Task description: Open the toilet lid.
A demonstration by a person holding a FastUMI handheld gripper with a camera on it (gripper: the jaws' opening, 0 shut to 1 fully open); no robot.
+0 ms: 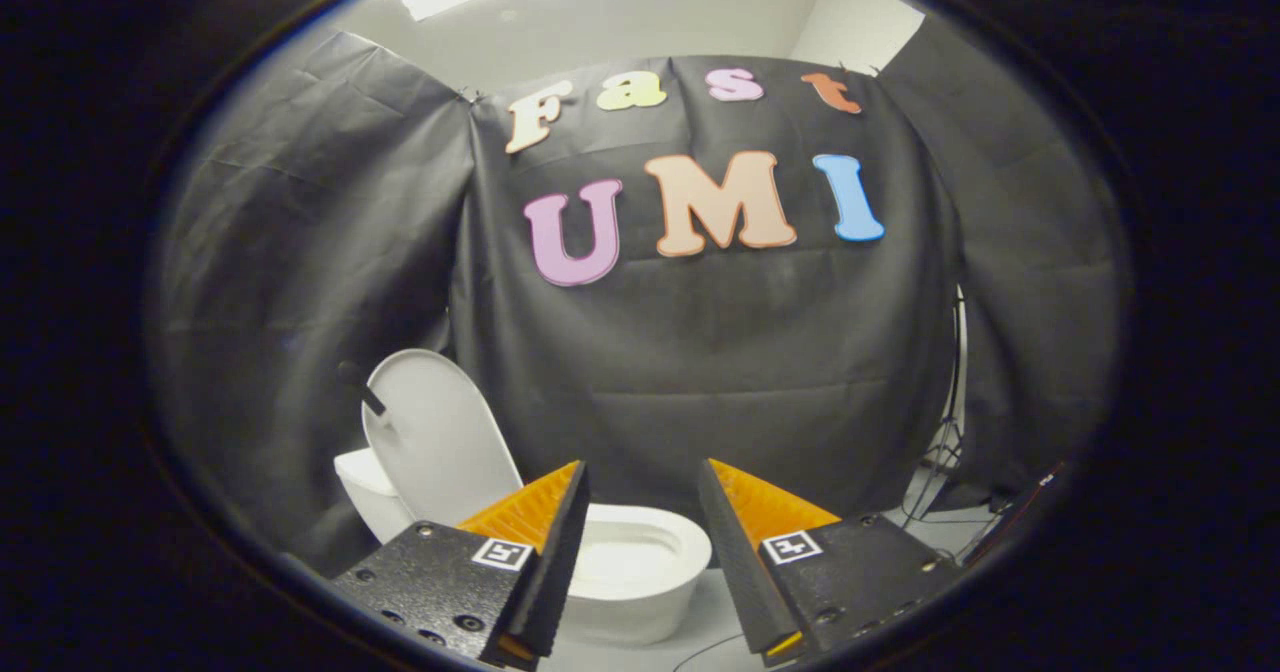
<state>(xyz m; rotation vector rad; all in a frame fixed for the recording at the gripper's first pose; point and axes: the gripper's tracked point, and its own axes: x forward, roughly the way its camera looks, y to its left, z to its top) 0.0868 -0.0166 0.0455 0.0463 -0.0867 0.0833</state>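
Gripper (640, 512) held above and short of the toilet (640, 577), fingers (560, 542) spread wide, nothing between them but air and a view of the bowl. No contact with anything.

Lid (435, 432) already up: stands nearly upright behind the bowl, leaning back toward the tank (365, 497), inner face turned toward the fingers. Long axis of lid runs up and down, slightly tilted away. Top edge rounded, free, well clear of the wall cloth (700, 352) behind it. Dark rod-like piece (360, 387) pokes out at the lid's upper left edge (what it is cannot be told).

Bowl rim oval, open, long axis running from the tank out toward the right finger. Left finger overlaps the near left part of the rim in view; right finger sits just beside the bowl's right end.

Open room: bare pale floor (700, 622) ahead of and right of the bowl, a thin cable (720, 647) lying on it near the fingers. Stand legs and cables (940, 452) at the cloth's right edge, well apart from the toilet. Cloth hangs close behind tank and lid, closing that side.
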